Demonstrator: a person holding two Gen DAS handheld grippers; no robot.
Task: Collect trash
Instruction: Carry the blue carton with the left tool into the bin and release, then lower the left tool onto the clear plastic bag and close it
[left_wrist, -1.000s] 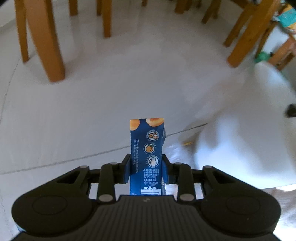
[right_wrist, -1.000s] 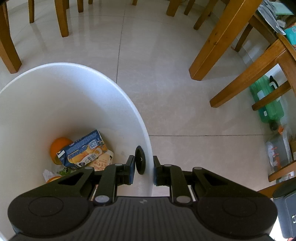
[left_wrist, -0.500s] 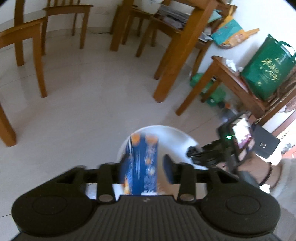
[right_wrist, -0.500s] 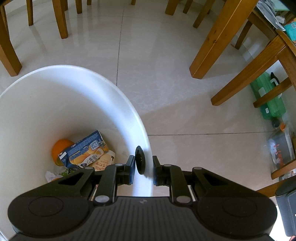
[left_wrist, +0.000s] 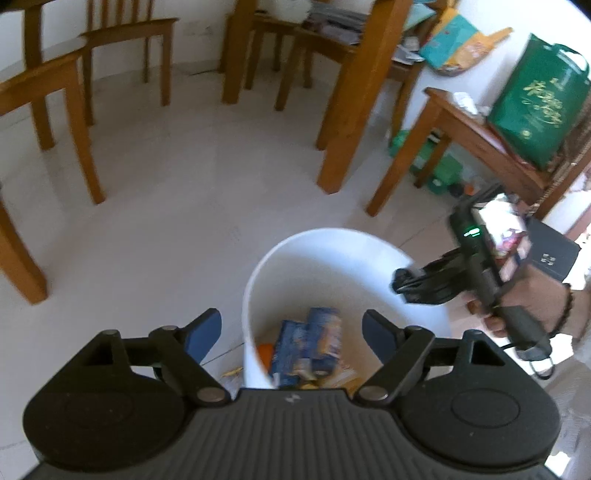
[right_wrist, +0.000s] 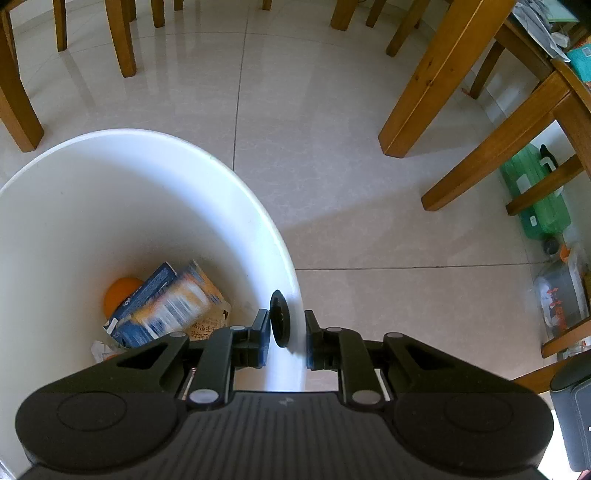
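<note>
Above the white bin (left_wrist: 347, 258), the left gripper (left_wrist: 291, 334) now hangs with its jaws spread wide and nothing between them. A second ago those same jaws were pinching a blue juice carton low over the floor tiles; half a second ago the carton was a blur over the bin's mouth. Now that carton (right_wrist: 173, 306) lies inside the bin, its print smeared by motion, resting against a second blue carton (right_wrist: 142, 293) that was already there. Beside them sit an orange (right_wrist: 120, 290) and some scraps of paper packaging (right_wrist: 207, 326) at the bottom.

The right gripper (right_wrist: 287, 328) has not budged through all three moments: its jaws stand narrow, clamped on the bin's rim, one finger inside the wall and one outside. From the left wrist view, the person's right hand (left_wrist: 517, 299) holds that tool's handle at the bin's right edge.

Around the bin the pale tiled floor (right_wrist: 332, 129) stretches out to wooden chair and table legs (right_wrist: 436, 74), with a green bag (left_wrist: 535, 99) on a low wooden bench.
</note>
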